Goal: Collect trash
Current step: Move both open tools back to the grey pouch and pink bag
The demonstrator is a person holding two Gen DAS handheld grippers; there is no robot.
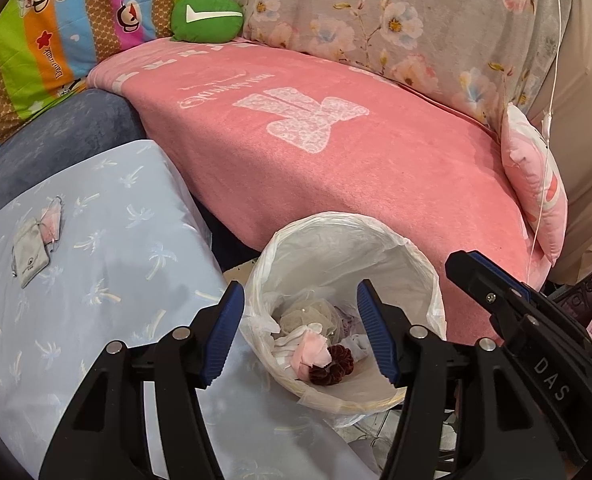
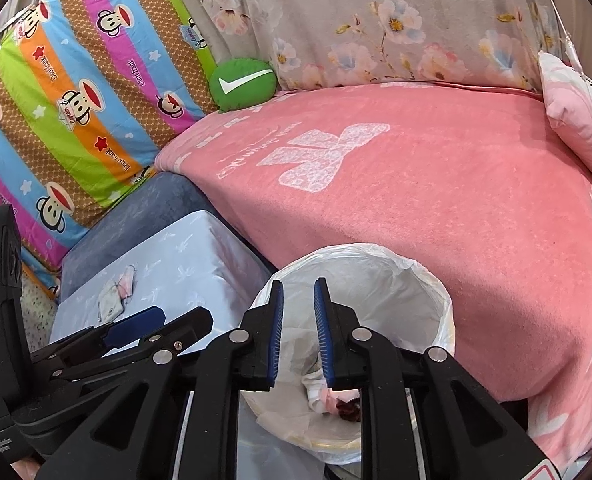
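Note:
A round bin lined with a white plastic bag (image 1: 348, 240) (image 2: 376, 268) stands between a light blue table and a pink sofa. Inside lie crumpled tissues, a pink scrap (image 1: 310, 354) and a dark red scrunchie (image 1: 332, 364) (image 2: 348, 404). My left gripper (image 1: 298, 332) is open and empty, hovering over the bin. My right gripper (image 2: 299, 336) hovers over the bin's left rim with its jaws a narrow gap apart and nothing between them. A grey pouch (image 1: 30, 246) and a pink-white mask (image 1: 52, 220) (image 2: 125, 280) lie on the light blue table (image 1: 108, 256) (image 2: 184, 264).
A pink blanket (image 1: 336, 140) covers the sofa seat. A green cushion (image 1: 207, 16) sits at its back, a pink pillow (image 1: 536, 196) at its right end. A striped cartoon cloth (image 2: 76, 100) hangs at the left. The right gripper's body (image 1: 528, 320) shows beside the bin.

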